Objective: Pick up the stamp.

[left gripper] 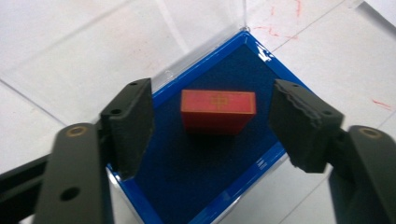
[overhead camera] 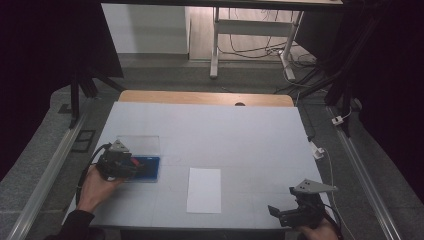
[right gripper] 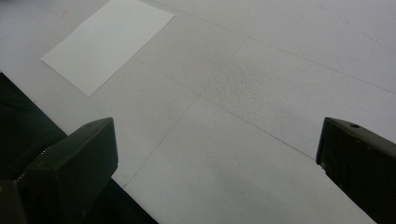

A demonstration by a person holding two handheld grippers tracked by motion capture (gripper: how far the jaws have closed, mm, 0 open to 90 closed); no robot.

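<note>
Reaching into the blue box [left gripper: 196, 186] with the left gripper [left gripper: 212, 123], jaws half-narrowed either side of the red block [left gripper: 218, 112] but not yet touching. Block lying in the box, grabbing and lifting remaining. Holding the right gripper [right gripper: 217, 154] wide and empty near the paper sheet [right gripper: 107, 44].

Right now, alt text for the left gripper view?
A red block with a gold mark on top sits in a blue-lined tray, between the two black fingers of the left tongs, which stand on either side without touching it. The tray's clear lid is hinged open behind, on a white table.
</note>
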